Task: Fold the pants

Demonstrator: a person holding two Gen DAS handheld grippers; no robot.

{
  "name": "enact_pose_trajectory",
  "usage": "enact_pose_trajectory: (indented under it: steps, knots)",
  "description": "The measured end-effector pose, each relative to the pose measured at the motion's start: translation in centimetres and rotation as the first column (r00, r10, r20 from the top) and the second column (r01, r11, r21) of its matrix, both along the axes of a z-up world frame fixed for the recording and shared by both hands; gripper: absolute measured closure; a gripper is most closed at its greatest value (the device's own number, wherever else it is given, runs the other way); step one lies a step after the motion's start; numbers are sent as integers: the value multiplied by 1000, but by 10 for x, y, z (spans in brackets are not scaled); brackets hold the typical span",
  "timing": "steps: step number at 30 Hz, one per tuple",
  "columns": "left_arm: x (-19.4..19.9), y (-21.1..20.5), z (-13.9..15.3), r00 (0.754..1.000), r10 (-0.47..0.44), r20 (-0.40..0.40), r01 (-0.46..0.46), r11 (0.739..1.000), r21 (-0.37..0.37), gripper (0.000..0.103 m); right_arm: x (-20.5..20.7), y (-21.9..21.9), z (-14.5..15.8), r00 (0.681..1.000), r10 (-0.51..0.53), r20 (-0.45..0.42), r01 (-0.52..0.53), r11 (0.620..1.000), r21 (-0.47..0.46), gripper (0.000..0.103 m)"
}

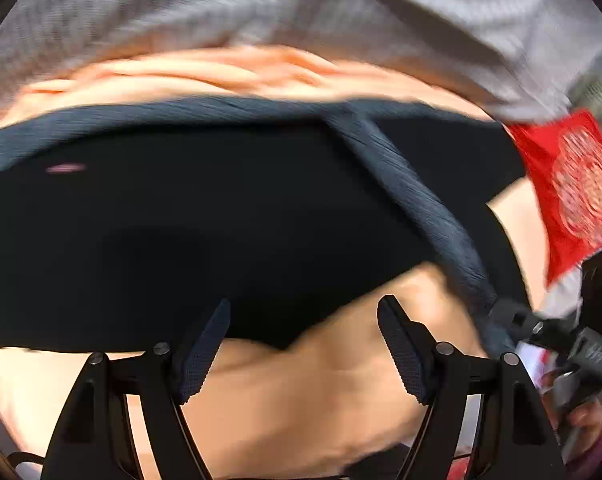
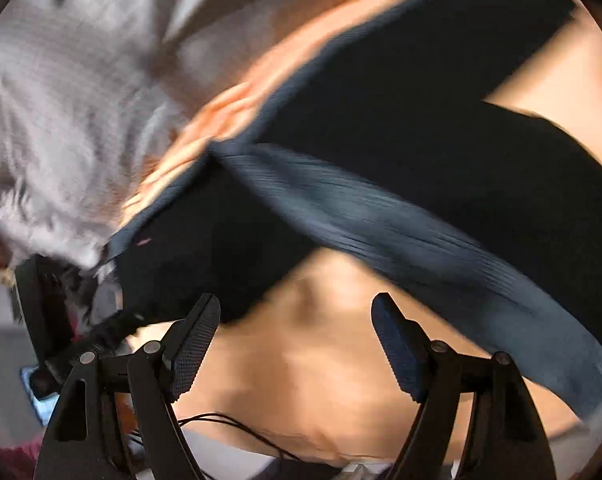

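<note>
Black pants point(image 1: 205, 216) lie spread on a peach sheet point(image 1: 301, 396), their ribbed dark-blue waistband point(image 1: 421, 200) running diagonally toward the lower right. My left gripper point(image 1: 305, 312) is open and empty, its fingertips at the pants' near edge. In the right wrist view the pants point(image 2: 441, 128) fill the upper right, and the waistband point(image 2: 401, 232) crosses above my right gripper point(image 2: 295, 308), which is open and empty over the bare sheet point(image 2: 301, 380). Both views are motion-blurred.
A grey knitted blanket point(image 1: 341, 8) lies beyond the pants and also shows in the right wrist view point(image 2: 61, 100). A red patterned cloth point(image 1: 569, 188) lies at the right. The other gripper's black body point(image 1: 561, 340) shows at the right edge. A thin black cable point(image 2: 229, 424) runs near the sheet's front edge.
</note>
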State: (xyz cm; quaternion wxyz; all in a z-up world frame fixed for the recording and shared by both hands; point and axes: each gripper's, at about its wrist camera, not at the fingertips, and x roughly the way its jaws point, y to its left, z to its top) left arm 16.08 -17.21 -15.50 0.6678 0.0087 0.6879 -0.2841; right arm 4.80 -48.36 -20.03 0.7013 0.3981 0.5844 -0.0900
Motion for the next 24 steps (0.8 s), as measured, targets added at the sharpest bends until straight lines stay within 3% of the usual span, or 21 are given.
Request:
enact_pose_trajectory:
  steps: [5, 9, 14, 18, 22, 24]
  knots:
    - [-22, -74, -20, 993, -32, -114, 25, 998, -66, 26, -100, -65, -1, 986, -161, -48, 159, 986, -54, 22]
    - [-38, -114, -35, 989, -41, -145, 34, 998, -50, 26, -166, -100, -16, 966, -231, -113, 225, 972, -64, 22]
    - [-55, -142, -48, 986, -17, -165, 20, 1000, 12, 26, -188, -127, -40, 961, -238, -139, 241, 971, 0, 22]
    - [-62, -146, -49, 989, 4, -147, 6, 998, 67, 23, -185, -133, -47, 978, -196, -72, 203, 972, 115, 28]
    - [-67, -157, -47, 993, 5, -120, 9, 993, 118, 22, -176, -128, -54, 986, -162, -47, 168, 965, 199, 48]
    - [-70, -163, -46, 994, 8, -112, 7, 991, 133, 22, -177, -132, -60, 984, -172, -49, 179, 949, 260, 71]
